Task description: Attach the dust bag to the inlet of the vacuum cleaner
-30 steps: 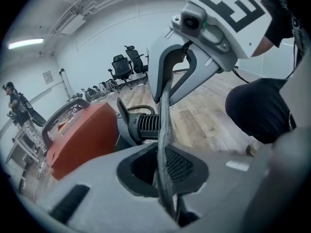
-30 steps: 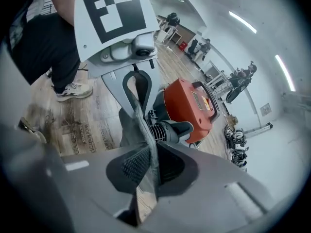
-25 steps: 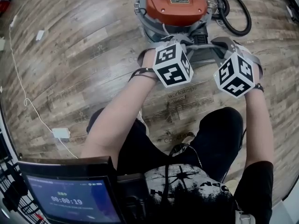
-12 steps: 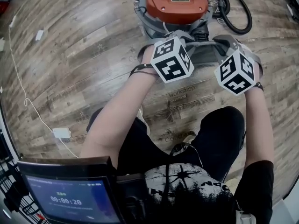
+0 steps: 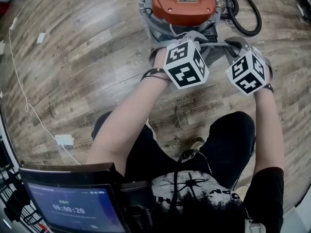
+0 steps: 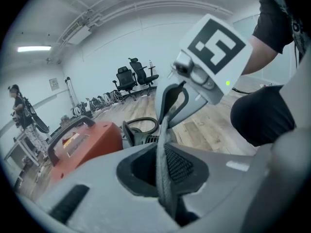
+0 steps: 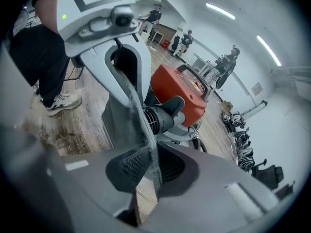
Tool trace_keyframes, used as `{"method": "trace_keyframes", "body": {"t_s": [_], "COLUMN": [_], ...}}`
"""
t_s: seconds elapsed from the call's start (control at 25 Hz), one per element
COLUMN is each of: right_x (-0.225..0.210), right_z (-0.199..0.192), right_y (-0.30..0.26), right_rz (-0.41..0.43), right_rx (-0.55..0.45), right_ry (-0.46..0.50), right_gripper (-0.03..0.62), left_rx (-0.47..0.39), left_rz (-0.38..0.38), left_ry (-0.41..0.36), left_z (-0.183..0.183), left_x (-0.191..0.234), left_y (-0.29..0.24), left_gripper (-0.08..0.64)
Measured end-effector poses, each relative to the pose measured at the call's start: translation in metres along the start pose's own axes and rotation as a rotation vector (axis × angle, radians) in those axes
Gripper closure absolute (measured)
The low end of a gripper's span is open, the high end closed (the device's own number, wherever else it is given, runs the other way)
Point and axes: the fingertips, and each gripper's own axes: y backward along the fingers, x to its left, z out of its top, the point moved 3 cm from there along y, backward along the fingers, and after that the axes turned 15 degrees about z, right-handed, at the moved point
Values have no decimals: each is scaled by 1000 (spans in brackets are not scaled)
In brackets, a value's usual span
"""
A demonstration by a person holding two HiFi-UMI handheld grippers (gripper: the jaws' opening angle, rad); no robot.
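Left gripper [image 6: 163, 176] and right gripper [image 7: 148, 171] jaws each pinch the grey bag [image 7: 138, 113], stretched between them near frame top. The vacuum [image 5: 182, 6] inlet [image 7: 163, 116] sits just beyond, roughly between both.

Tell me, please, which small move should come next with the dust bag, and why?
Probably ease both grippers toward the black inlet. The left gripper and right gripper are each shut on the dust bag edge, which hangs just before the inlet, seemingly not yet on it.
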Motion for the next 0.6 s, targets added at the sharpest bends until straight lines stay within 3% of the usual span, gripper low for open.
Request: {"method": "trace_keyframes", "body": {"t_s": [0.16,0.28,0.48,0.6], "right_x": [-1,0,7,4], "right_z": [-3,14,41,27], "right_y": [-4,6,13,12], "right_rz": [-2,-27,-56,-35], "right_rx": [29,28,45,0], "right_ry": [-6,53,161,90], "right_gripper": [548,549,549,549], "left_rx": [-21,13,82,68], "left_rz": [2,-28,-31,-23], "left_ry": [10,50,46,17], "left_z": [5,-12,-32,-22], "left_x": [3,4,2,2], "left_y": [0,-2,-7,-6], "left_gripper": [526,526,529,531]}}
